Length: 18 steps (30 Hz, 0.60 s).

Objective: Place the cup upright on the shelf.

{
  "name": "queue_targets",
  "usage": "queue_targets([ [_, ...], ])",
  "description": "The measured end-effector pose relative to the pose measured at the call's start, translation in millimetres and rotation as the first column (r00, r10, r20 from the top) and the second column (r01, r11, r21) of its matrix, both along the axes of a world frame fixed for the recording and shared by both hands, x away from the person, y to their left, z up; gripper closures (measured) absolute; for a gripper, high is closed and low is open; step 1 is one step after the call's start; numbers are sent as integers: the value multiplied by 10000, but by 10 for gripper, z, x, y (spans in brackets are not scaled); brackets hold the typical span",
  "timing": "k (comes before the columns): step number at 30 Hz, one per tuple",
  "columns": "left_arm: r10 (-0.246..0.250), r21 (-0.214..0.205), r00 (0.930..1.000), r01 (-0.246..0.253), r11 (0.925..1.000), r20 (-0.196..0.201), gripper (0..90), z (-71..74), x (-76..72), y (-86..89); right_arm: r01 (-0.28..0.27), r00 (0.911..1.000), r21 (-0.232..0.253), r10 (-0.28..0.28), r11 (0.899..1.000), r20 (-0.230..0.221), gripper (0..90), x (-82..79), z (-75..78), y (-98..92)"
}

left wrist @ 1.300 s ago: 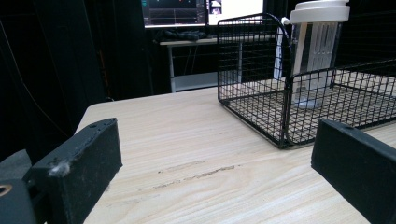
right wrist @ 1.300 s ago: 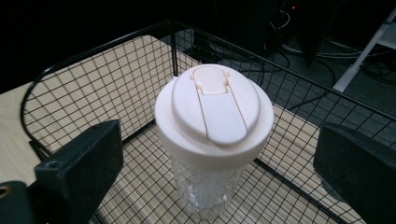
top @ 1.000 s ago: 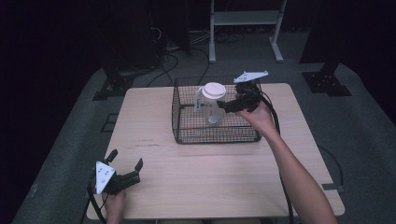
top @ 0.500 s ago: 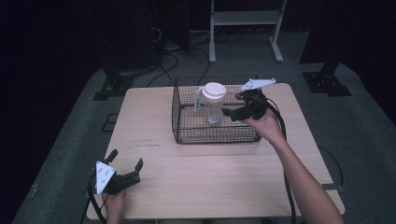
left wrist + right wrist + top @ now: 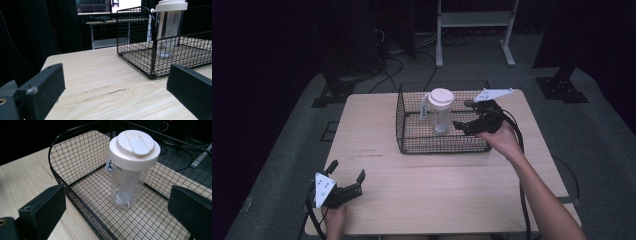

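Lower left of high view: left gripper (image 5: 346,183) held low over the near-left corner of the wooden table (image 5: 452,195), a hand (image 5: 333,220) behind it at the bottom edge. Jaws spread wide, nothing between them. Grey three-cornered plate (image 5: 323,188) on top. In the left gripper view both black jaws rise at the lower left and lower right corners, well apart, bare tabletop between them, with a few faint dark scuff marks (image 5: 105,91) on the wood at centre frame.

Right side of high view: forearm comes up from the lower right corner; the right gripper (image 5: 465,123) is held at the right end of the wire basket (image 5: 412,145), above centre. Jaws open, empty, pointing left toward the bottle. Cable (image 5: 521,165) trails down along the arm.

Centre, upper half of high view: black wire basket sits on the far half of the table. Inside it a clear plastic bottle (image 5: 440,117) stands upright with a wide white lid (image 5: 441,97); a small white tag (image 5: 425,108) hangs at its left side. Bottle apart from the right gripper's jaws, not touched.

Right gripper view: bottle (image 5: 128,186) upright in upper centre, on the mesh floor, white flip lid (image 5: 135,147) on top, basket rim (image 5: 75,192) running across the foreground, jaws wide at both lower corners.

Left gripper view, upper right: basket (image 5: 140,60) and bottle (image 5: 170,30) farther off.

Top of high view: dark floor, cables (image 5: 392,45), white stand frame (image 5: 472,20).
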<state>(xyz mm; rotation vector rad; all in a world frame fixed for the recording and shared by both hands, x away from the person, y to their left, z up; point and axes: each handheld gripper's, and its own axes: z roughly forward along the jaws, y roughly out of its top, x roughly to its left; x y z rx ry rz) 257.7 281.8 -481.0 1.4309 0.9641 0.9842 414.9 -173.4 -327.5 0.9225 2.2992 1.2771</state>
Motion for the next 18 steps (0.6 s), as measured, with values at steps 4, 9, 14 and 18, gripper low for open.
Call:
queue_targets([
  [4,1,8,10000,-1,10000,0,9,0,0,0,-39,10000,-41,39,10000,-15,10,-50,-38,-19],
  [9,-1,-13,10000,1,10000,1,9,0,0,1,-111,9999,-48,111,9999,-38,10,-120,-71,-41],
  [14,2,7,10000,-2,10000,1,9,0,0,0,-182,9998,-131,182,9997,-33,10,-191,-106,-60],
  [18,4,3,10000,-4,10000,2,9,0,-1,0,-142,9999,-32,141,9999,-98,10,-252,-147,-110],
])
